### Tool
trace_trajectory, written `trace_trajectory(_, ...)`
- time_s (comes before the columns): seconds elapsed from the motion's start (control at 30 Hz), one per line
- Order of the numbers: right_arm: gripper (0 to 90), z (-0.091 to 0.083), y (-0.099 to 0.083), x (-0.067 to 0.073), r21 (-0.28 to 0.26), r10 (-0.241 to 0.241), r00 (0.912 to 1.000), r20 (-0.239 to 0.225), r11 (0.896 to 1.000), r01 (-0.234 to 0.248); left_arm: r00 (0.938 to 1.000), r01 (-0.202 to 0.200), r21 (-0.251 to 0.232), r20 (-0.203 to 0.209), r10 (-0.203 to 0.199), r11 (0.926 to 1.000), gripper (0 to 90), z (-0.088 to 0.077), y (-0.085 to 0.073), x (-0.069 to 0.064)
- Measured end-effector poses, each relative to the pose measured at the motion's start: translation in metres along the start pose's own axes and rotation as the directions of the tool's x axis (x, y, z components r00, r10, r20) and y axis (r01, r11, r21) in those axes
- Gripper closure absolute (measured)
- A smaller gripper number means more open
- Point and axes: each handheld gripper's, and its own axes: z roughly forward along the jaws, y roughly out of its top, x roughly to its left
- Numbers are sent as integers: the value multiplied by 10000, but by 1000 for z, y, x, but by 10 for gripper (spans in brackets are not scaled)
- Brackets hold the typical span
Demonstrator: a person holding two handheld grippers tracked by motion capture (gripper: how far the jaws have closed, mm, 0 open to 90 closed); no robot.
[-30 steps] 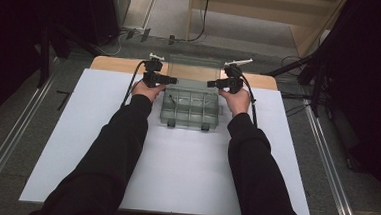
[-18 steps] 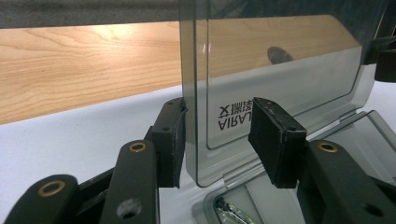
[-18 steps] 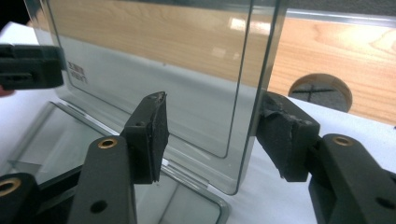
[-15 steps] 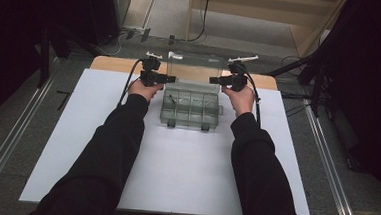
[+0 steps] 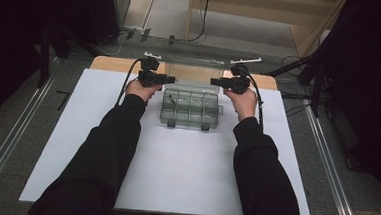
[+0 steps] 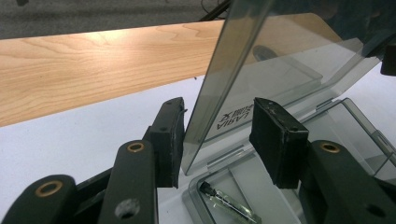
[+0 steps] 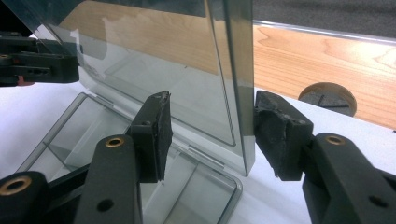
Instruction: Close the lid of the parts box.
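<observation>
Table (image 5: 174, 176) under me is carrying the clear compartment box (image 5: 191, 109), whose raised lid (image 6: 243, 79) is standing between the spread jaws of my left gripper (image 6: 219, 140) and right gripper (image 7: 210, 135), the right jaws having just been narrowing around its edge.

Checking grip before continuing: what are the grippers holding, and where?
Nothing clamped: the box's raised clear lid stands between both grippers' open jaws, one side edge each.

Lid (image 6: 261, 60) top cut off, small glass item (image 6: 229, 205) unidentifiable
</observation>
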Motion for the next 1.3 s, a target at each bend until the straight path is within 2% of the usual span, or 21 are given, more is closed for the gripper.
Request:
trace_trajectory(0.17,480,-5,3,4,-34,-349,9994,-78,9994,349,9998,-92,-47,147,93,9999,542,-2,-1,0)
trace_trajectory(0.27,485,-7,1,4,-13,-304,9994,-164,9995,304,9997,-31,-41,252,32,10000,526,-3,-1,0)
trace_trajectory(0.43,489,-9,-3,4,-164,-215,9993,-316,9996,210,9995,-296,-44,122,296,9996,468,-4,-2,-2)
trace_trajectory(0.57,494,-11,-6,4,-236,-225,9992,-326,9995,217,9999,-67,86,143,66,9999,398,-6,-3,1)
trace_trajectory(0.7,493,-12,-7,6,-227,-343,9989,-306,9992,336,9999,80,323,100,-83,9994,390,-12,-6,3)
trace_trajectory(0.97,486,-12,-12,8,-386,-404,9989,-217,9985,396,9996,-101,493,253,89,9987,366,-27,-8,4)
trace_trajectory(1.03,486,-13,-13,8,-420,-416,9989,-204,9983,407,9989,-227,511,411,206,9984,339,-30,-9,5)
trace_trajectory(1.17,484,-13,-14,9,-466,-472,9987,-167,9978,463,9983,-302,631,515,270,9975,340,-36,-11,7)
trace_trajectory(1.2,483,-13,-14,10,-482,-448,9989,-150,9979,440,9985,-203,623,516,171,9979,358,-38,-11,8)
trace_trajectory(1.3,479,-13,-16,10,-512,-440,9990,-107,9977,434,9971,373,878,627,-428,9954,509,-43,-11,10)
